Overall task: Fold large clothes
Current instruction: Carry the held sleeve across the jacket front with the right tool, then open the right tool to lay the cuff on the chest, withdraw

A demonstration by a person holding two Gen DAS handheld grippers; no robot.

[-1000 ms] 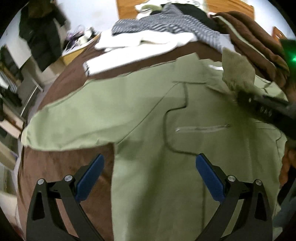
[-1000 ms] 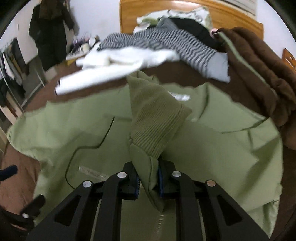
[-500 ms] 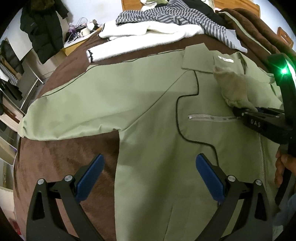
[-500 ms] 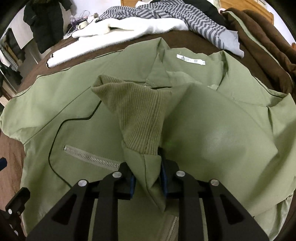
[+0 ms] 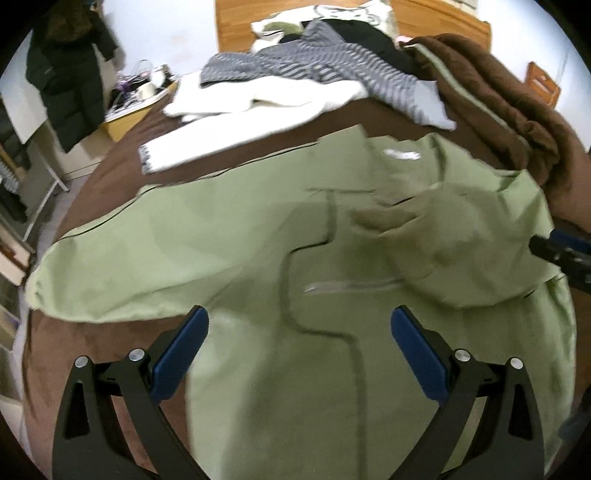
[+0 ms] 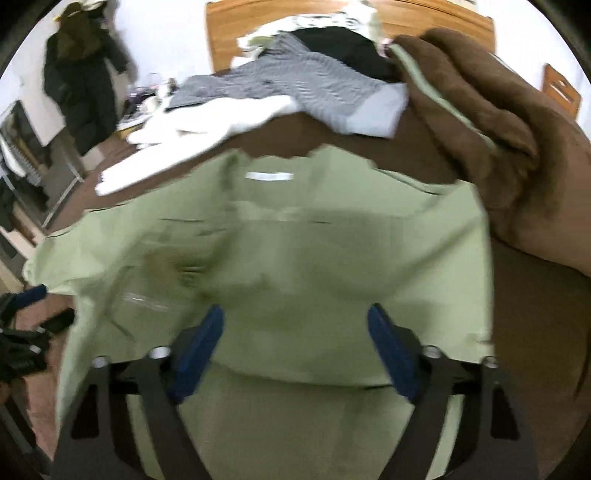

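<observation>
A light green jacket [image 5: 258,258] lies front up on the brown bedspread [image 5: 92,354]. Its right sleeve, with a ribbed cuff [image 5: 384,218], lies folded across the chest, and its left sleeve [image 5: 110,266] stretches out to the left. The jacket also fills the right wrist view [image 6: 314,266], blurred. My left gripper [image 5: 297,347] is open and empty above the jacket's lower front. My right gripper [image 6: 295,343] is open and empty above the folded sleeve; its tip shows at the right edge of the left wrist view [image 5: 561,254].
A white garment [image 5: 240,114], a grey striped garment [image 5: 325,70] and a folded brown blanket [image 5: 491,103] lie at the far side of the bed before a wooden headboard [image 5: 236,29]. A dark coat [image 5: 70,77] hangs at the left wall.
My right gripper opened and let go of the sleeve cuff, which now lies across the jacket's chest. The right gripper drew back to the right. The left gripper stayed open.
</observation>
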